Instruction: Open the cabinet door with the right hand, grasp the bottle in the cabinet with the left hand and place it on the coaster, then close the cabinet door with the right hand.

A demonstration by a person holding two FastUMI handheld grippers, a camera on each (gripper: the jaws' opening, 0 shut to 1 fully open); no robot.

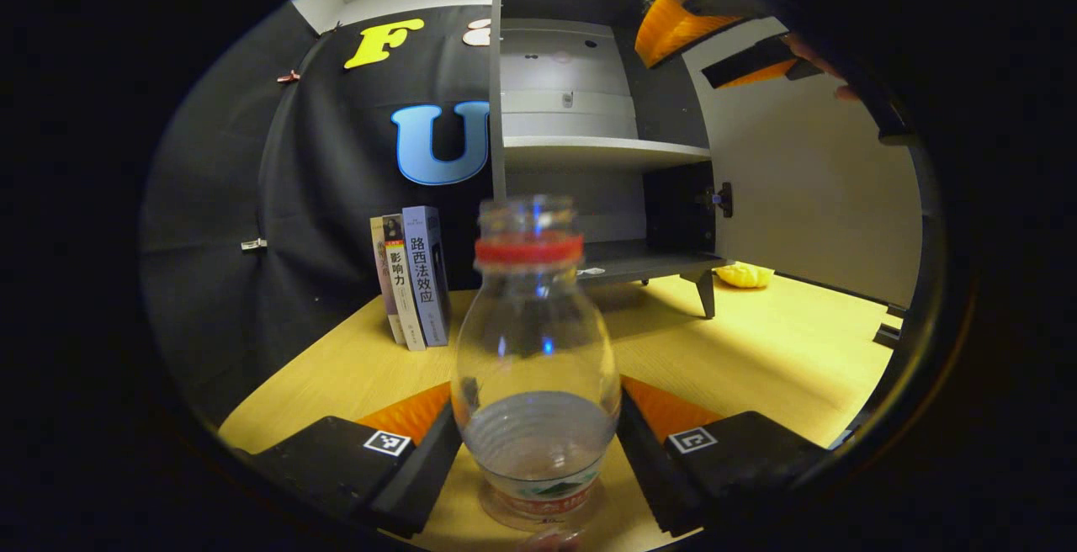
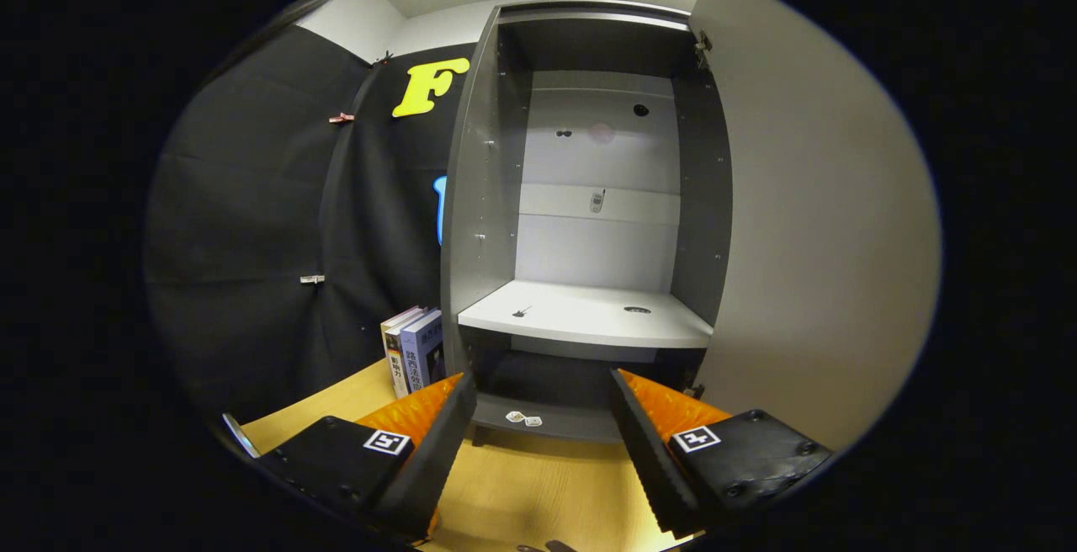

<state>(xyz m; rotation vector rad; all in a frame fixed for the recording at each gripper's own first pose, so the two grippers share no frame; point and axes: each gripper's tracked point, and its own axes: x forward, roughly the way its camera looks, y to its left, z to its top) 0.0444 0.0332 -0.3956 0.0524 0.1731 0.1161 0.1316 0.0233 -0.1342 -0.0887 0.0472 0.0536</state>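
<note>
A clear plastic bottle (image 1: pixel 536 342) with a red cap ring, no cap and a little water stands upright on the yellow table, on a round clear coaster (image 1: pixel 505 512). My left gripper (image 1: pixel 538 443) is shut on the bottle's lower body, a finger against each side. Behind it the grey cabinet (image 1: pixel 580 144) stands with its door (image 1: pixel 808 190) swung open to the right. My right gripper (image 2: pixel 543 443) is open with nothing between its fingers, facing the cabinet's white shelf (image 2: pixel 589 316), beside the open door (image 2: pixel 808 241). In the left gripper view, the right gripper (image 1: pixel 715 39) hangs near the door's top edge.
Three books (image 1: pixel 412 278) stand upright against the black wall, left of the cabinet, and show too in the right gripper view (image 2: pixel 412 350). A yellow object (image 1: pixel 743 275) lies on the table (image 1: pixel 757 350) under the open door. Two small tags lie on the cabinet floor (image 2: pixel 523 419).
</note>
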